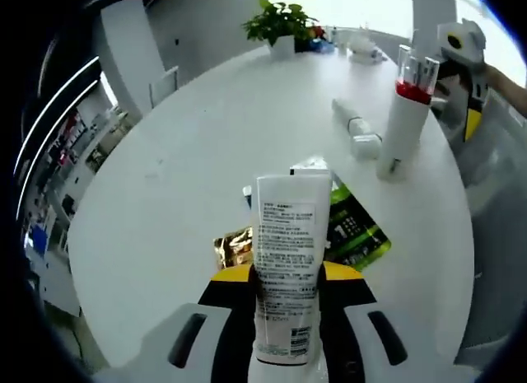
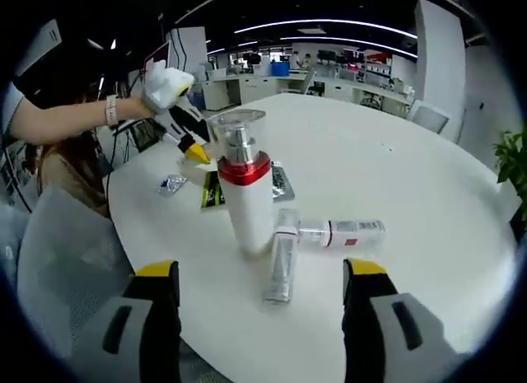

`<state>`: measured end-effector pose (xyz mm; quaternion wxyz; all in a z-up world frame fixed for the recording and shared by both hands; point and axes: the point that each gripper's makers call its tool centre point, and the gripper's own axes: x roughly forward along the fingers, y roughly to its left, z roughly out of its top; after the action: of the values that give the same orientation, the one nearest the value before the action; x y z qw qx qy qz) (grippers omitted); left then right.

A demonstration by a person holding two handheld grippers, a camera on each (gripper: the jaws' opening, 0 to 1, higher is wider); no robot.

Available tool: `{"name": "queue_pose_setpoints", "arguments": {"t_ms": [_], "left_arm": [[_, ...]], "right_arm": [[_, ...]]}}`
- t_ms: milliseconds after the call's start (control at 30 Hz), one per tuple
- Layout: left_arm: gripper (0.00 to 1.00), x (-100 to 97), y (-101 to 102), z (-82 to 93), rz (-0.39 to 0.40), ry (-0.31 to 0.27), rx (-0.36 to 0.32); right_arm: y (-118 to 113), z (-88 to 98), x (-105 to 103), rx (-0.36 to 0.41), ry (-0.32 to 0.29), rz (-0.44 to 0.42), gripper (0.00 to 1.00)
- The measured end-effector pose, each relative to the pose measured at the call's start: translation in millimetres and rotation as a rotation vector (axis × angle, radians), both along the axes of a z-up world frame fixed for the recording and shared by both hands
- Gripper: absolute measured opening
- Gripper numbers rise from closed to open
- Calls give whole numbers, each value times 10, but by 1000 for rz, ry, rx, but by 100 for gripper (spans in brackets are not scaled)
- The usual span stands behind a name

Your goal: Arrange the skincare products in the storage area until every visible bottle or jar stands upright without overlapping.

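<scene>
Fingers of my left gripper [image 1: 284, 305] are clamped on a white squeeze tube [image 1: 286, 268], printed back toward the camera, its long axis running up along the jaws and its flat crimped end at the top. Below it on the white round table [image 1: 189, 144] lie flat sachets: a green one [image 1: 356, 226] and a gold one [image 1: 234, 245].

My right gripper [image 2: 263, 317] holds nothing, its yellow-tipped fingers set wide apart. Straight ahead of them, near, stands a white pump bottle [image 2: 246, 198] with a red collar and clear cap, already upright. Just beside its base two slim white tubes lie flat: one [image 2: 282, 259] pointing roughly toward my fingers, the other [image 2: 350, 231], with a red label, lying crosswise to the right. Their cap ends seem to touch or overlap; I cannot say which.

I judge the right hand is the nearer one to those fallen tubes, and the lengthwise one wants a grasp across its body.

From the right gripper view I see my left gripper [image 2: 196, 152] beyond the bottle, over the sachets. From the left gripper view, a potted plant [image 1: 282, 25] sits at the far edge.
</scene>
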<state>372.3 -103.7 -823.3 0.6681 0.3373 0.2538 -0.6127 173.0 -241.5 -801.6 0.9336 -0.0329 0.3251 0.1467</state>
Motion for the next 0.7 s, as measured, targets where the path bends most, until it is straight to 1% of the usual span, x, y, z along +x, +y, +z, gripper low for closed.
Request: {"name": "queue_pose_setpoints", "arguments": {"t_ms": [67,167,267,367,400,467,600,633,700], "left_arm": [[24,-32,2,60,2,-4,-17],[24,-88,10,171,15,-13,-52],[24,-146,22,275,27,-28,-85],[24,-227,33,383,30,-49,-119],[24,-257,41,411,32,-49,-127],[24,-326,51,480,38,-51,-149],[24,-490,78,600,42,-60,-183],[24,-537,80,627,44,-60,-195],[24,-616,87,666,47,-52,-214]], "right_arm": [[47,31,-5,17,-12,15,80],[84,50,-28,39,-9,18,76],[101,79,-57,34,-12,23,73],[116,116,-85,41,-15,25,67],[122,126,-94,44,-16,26,67],[131,167,-102,41,-31,27,66],[155,298,-121,40,-57,31,61],[168,351,-119,38,-72,35,61],[187,406,-118,35,-81,39,60]]}}
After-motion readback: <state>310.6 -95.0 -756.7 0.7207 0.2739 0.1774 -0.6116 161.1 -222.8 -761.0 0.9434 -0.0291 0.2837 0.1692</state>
